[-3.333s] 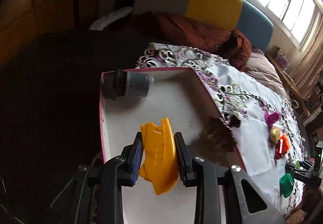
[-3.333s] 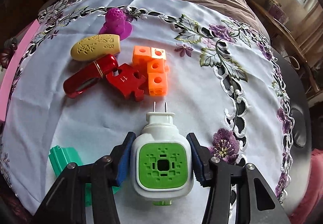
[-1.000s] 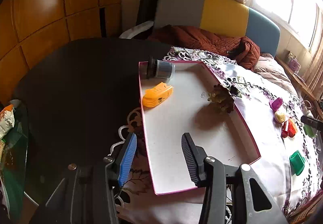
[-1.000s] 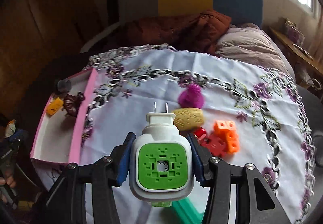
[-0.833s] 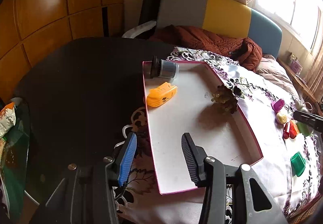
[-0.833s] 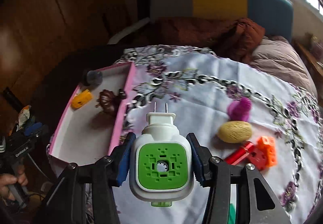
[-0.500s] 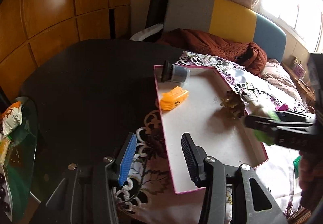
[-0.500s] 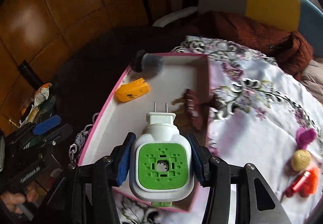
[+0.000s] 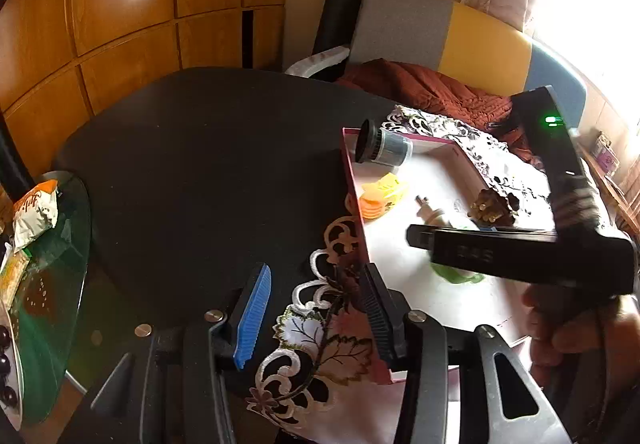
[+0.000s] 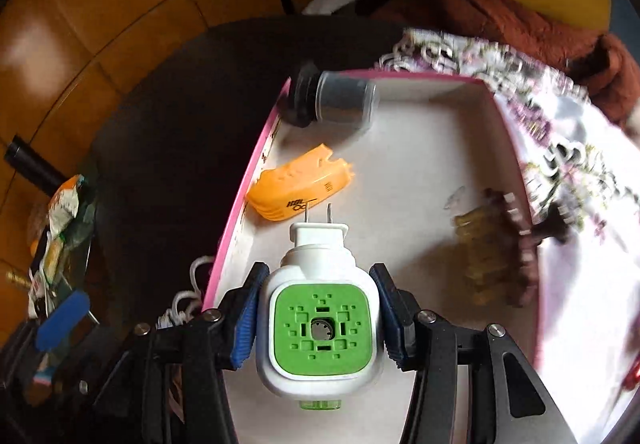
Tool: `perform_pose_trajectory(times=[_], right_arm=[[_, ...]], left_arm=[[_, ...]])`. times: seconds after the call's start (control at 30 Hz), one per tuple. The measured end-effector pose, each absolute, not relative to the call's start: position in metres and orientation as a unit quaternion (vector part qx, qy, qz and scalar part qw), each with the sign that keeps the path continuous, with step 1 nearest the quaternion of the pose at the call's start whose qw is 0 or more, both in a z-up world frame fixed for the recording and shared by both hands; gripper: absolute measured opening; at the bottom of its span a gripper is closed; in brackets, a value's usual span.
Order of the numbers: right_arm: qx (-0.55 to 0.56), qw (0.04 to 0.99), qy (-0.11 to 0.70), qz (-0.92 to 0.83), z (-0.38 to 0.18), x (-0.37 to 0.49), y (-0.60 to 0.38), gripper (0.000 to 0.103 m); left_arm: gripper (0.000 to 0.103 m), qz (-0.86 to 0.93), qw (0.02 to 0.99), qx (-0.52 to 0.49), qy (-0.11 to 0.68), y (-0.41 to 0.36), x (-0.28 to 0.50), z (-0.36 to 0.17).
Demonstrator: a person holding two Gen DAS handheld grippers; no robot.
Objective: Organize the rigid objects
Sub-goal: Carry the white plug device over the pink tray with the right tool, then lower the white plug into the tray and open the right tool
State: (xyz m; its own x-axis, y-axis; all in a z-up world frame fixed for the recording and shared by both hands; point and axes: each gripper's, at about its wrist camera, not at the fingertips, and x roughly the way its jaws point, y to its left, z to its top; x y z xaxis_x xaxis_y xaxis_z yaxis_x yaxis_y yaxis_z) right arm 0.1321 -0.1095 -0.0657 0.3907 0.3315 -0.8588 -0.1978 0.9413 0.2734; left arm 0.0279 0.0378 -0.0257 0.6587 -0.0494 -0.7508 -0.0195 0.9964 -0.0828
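White-and-green plug-in unit (image 10: 320, 324), clamped between the fingers of the right gripper (image 10: 318, 318), has been carried from the embroidered cloth (image 10: 580, 171) to above the pink-rimmed tray (image 10: 240, 203), near the orange piece (image 10: 300, 187). Release likely comes next. The left gripper (image 9: 316, 308), fingers apart and empty, hangs over the bench (image 9: 208, 163) edge beside the tray.

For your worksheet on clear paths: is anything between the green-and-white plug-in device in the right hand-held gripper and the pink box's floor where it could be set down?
Nothing visible blocks it. The plug-in device, clamped in the right hand-held gripper, is over bare floor of the pink box. The orange piece, the dark jar and the brown clip lie farther in.
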Motion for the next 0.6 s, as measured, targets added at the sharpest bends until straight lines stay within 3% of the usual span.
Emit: perform_pose_trajectory(times=[0.43,0.6], right_arm=[[0.098,0.827,0.518,0.195,-0.067,0.127,-0.105,0.056],[0.091,0.843,0.495,0.188,-0.054,0.116,-0.112,0.066]], left_arm=[[0.047,0.004,0.907,-0.054,0.417,0.046,0.031,-0.031],[0.047,0.001,0.91,-0.052,0.412,0.044,0.03,-0.027]])
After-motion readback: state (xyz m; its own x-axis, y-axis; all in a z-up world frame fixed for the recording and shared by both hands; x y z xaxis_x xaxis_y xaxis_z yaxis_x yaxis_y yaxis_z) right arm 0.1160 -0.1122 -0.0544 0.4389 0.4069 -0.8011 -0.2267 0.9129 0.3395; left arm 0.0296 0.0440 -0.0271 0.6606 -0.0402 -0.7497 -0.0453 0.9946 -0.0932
